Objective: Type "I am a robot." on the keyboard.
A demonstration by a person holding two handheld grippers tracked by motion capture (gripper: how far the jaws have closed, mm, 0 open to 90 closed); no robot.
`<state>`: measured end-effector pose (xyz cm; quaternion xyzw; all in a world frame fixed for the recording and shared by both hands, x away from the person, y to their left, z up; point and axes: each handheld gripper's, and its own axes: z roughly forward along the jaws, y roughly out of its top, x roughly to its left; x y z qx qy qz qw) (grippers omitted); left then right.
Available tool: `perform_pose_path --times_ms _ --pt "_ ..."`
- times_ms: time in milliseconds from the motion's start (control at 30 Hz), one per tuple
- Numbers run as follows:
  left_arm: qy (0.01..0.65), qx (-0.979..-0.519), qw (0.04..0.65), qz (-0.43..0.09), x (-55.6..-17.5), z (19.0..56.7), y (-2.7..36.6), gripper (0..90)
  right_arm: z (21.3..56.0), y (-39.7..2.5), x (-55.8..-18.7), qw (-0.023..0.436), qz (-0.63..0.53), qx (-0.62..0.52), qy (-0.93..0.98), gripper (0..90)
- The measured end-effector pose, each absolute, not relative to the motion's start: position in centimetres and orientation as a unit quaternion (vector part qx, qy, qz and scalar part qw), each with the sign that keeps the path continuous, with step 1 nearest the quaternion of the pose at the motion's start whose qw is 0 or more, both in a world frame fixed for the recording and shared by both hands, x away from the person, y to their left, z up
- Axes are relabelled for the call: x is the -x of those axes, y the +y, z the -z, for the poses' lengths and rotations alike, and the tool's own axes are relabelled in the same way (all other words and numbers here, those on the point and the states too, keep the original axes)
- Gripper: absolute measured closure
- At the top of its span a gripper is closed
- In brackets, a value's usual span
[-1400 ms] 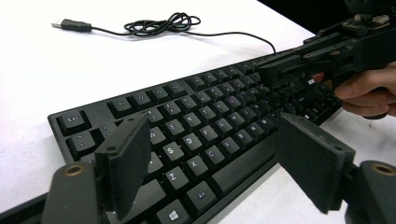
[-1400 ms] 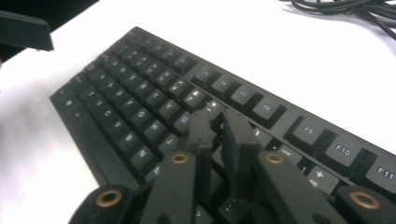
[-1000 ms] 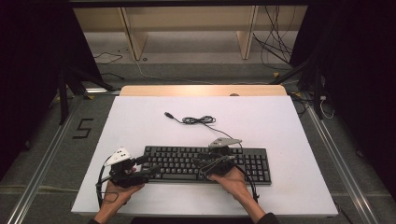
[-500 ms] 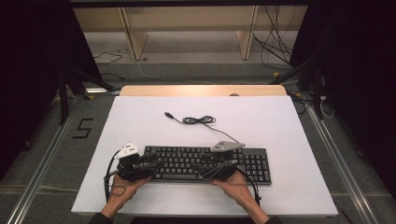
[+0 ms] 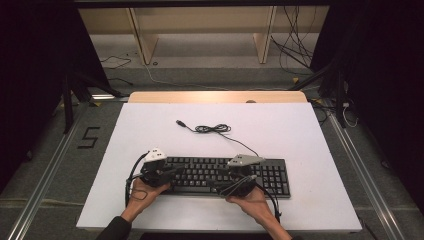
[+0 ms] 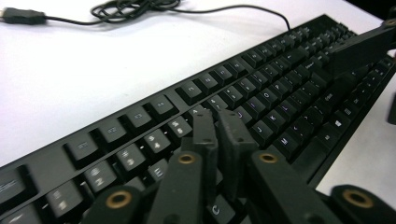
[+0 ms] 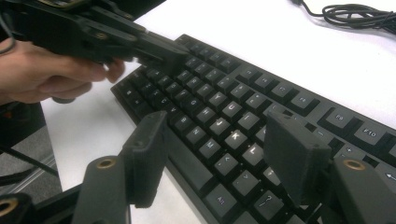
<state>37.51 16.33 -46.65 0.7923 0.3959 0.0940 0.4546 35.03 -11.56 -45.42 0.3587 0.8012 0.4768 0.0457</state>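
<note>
While you reach in from the near edge of the table (image 5: 300, 130), both your hands sit low over the keyboard (image 5: 270, 172), which lies along the near side, its cable (image 5: 215, 129) coiled on the bare white top farther back.

Your left hand (image 5: 142, 192) rests at the keyboard's left end, forearm angling in from below, and it tips the left gripper (image 6: 219, 128) forward and rightward over the keys. Its jaws are pressed together, tips just above the number and letter rows; whether they touch a key you cannot tell.

Your right hand (image 5: 250, 197) sits at the near edge around the middle of the keyboard, wrist bent so the right gripper (image 7: 219, 140) points left across the board. Its jaws are spread wide, holding nothing, one hanging over the near edge by the space bar, the other over the letter keys.

The two grippers point toward each other, apart.
</note>
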Motion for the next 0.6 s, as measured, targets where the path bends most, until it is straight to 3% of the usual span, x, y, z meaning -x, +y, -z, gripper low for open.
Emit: perform_pose_path --times_ms 600 --pt "0.395 -0.815 0.414 -0.089 -38.8 47.4 14.5 88.9 45.6 -11.9 -34.2 0.049 -0.481 -0.354 0.801 36.3"
